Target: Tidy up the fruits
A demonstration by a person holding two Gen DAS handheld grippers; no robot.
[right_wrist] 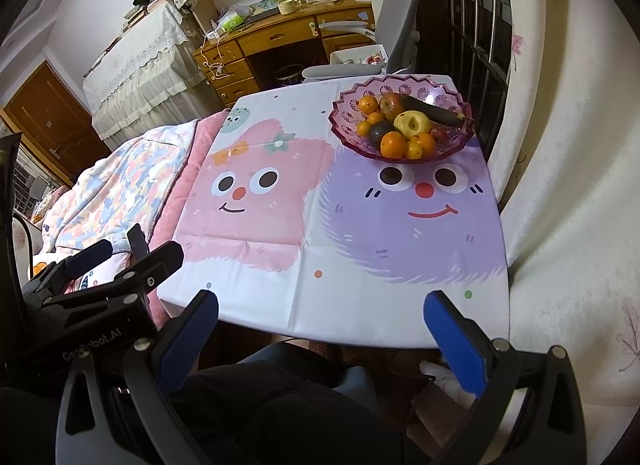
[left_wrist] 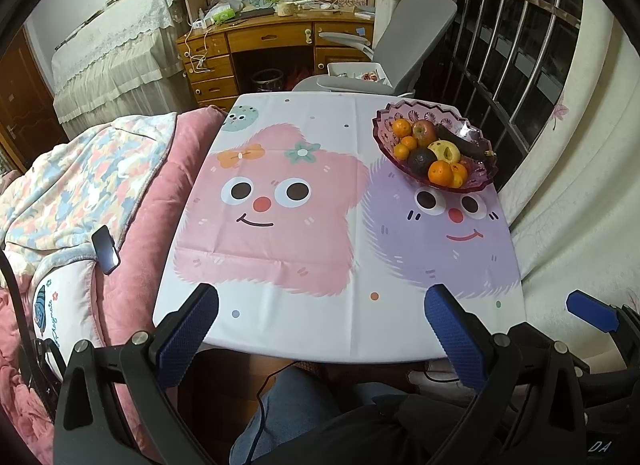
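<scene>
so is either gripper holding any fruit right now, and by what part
Nothing is held. The left gripper and right gripper are both open with only empty space between their fingers, back at the table's near edge. All the fruit sits in the purple bowl.

One purple bowl (right_wrist: 402,153) on one table (right_wrist: 360,305). In the bowl:
- oranges: six counted, among them one at the near rim (right_wrist: 393,144), one at the far side (right_wrist: 368,104); others may be hidden.
- apple (right_wrist: 391,104): one, red.
- yellow pear-like fruit (right_wrist: 412,124): one.
- avocado (right_wrist: 378,131): one, dark.
- blackened banana (right_wrist: 432,109): one.
- small red fruit (right_wrist: 439,133): one, kind unclear.

Cartoon faces on the tablecloth (left_wrist: 320,305): two.
</scene>
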